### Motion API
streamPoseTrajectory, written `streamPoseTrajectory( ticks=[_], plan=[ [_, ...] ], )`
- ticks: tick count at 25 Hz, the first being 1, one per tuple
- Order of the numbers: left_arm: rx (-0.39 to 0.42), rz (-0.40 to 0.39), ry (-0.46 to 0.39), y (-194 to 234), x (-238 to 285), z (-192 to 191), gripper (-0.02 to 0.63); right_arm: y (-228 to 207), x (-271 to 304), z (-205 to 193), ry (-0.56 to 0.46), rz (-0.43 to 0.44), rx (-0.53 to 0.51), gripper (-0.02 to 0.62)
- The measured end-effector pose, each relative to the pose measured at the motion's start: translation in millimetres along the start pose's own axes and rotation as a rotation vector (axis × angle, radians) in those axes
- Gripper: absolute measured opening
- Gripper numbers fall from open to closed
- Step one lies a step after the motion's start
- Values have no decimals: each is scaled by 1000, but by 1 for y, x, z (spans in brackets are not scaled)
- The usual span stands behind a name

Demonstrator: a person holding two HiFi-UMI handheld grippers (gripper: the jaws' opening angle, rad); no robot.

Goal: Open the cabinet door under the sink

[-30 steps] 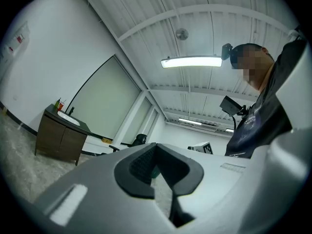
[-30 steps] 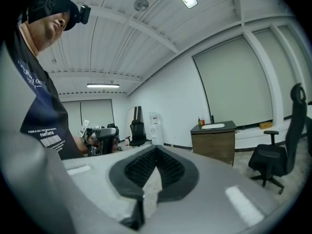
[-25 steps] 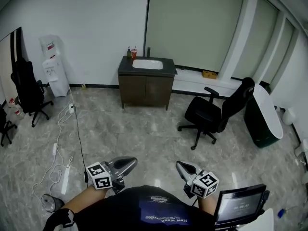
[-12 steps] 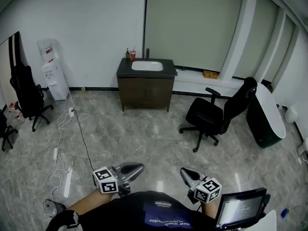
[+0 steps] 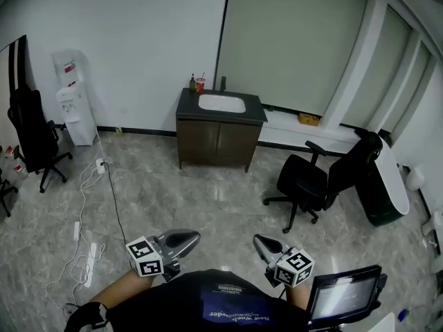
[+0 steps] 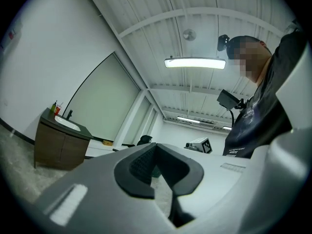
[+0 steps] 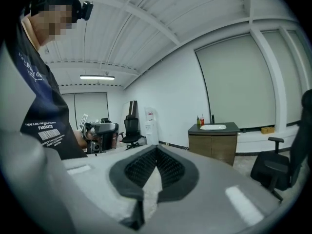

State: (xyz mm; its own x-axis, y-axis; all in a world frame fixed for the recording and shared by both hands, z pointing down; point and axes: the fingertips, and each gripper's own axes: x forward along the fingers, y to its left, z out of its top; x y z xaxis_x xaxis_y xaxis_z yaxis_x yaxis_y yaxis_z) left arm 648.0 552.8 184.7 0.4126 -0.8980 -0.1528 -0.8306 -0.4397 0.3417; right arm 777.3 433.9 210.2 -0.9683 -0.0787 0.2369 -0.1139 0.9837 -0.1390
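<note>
The dark brown sink cabinet (image 5: 219, 141) stands against the far wall with a white basin (image 5: 221, 103) in its top. Both of its doors are closed. It also shows small in the left gripper view, the cabinet (image 6: 57, 147) at left, and in the right gripper view, the cabinet (image 7: 214, 144) at right. My left gripper (image 5: 183, 240) and right gripper (image 5: 262, 243) are held low in front of the person's body, far from the cabinet. The left gripper (image 6: 156, 147) and the right gripper (image 7: 156, 150) have their jaws together with nothing between them.
A black office chair (image 5: 315, 180) stands on the floor right of the cabinet. A water dispenser (image 5: 72, 108) and another black chair (image 5: 30, 134) are at the left wall. Cables (image 5: 91, 198) and a power strip (image 5: 88, 256) lie at left. A screen (image 5: 342, 297) sits at lower right.
The whole view has moved toward the cabinet, which now looks larger and sits further right. Both grippers stay shut in front of the body.
</note>
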Motion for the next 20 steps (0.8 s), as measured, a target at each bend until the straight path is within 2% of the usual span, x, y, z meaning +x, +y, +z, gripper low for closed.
streamPoseTrajectory(
  ticks=[6,11,16,20],
  plan=[
    [4,43,-6,76,-33,43,0,-1,93,25,6,23,2,1],
    [-18,80,-18,124,-40,52,0,-16,141,30,53,48,-21,0],
    [-28,129,-24,167,-21,54,-2,-57,179,33,57,84,-3,1],
    [7,181,-39,198,11,62,0,-103,211,42,53,148,-23,1]
  ],
)
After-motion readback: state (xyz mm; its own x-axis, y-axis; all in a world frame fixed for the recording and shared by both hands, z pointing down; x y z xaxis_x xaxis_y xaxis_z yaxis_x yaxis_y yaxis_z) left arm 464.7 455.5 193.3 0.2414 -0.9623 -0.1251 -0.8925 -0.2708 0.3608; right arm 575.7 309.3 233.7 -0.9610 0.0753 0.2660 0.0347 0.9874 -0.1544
